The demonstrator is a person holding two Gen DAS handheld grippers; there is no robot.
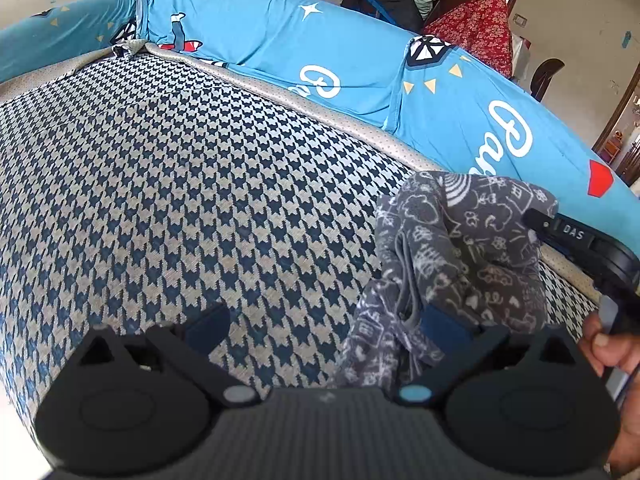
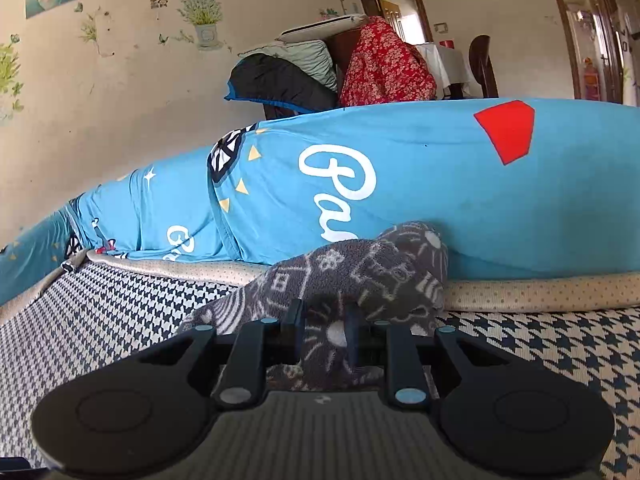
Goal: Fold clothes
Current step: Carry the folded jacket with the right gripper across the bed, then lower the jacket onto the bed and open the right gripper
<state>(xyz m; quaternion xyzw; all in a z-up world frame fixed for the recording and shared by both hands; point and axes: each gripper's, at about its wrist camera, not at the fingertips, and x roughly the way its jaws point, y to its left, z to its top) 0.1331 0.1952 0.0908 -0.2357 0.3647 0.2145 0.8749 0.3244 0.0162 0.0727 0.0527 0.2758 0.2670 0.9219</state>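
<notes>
**Right gripper pinched the grey cloth; left stood wide**

The grey cloth [image 1: 460, 256], printed with white doodles, sat bunched near the back edge of the houndstooth cushion [image 1: 180, 184], just in front of the blue cover [image 1: 360, 56] draped behind it. The right gripper [image 2: 325, 332] had its fingers drawn narrow with a fold of the cloth [image 2: 352, 276] caught between them. The left wrist view showed this gripper [image 1: 560, 228] reaching into the cloth from the right, with a hand [image 1: 612, 344] on its grip.

The left gripper [image 1: 324, 324] stood wide. Its left finger [image 1: 208, 322] hung over bare cushion; its right finger [image 1: 440, 326] was against the near side of the cloth, which drooped beside it. Nothing lay clamped between the two.
</notes>
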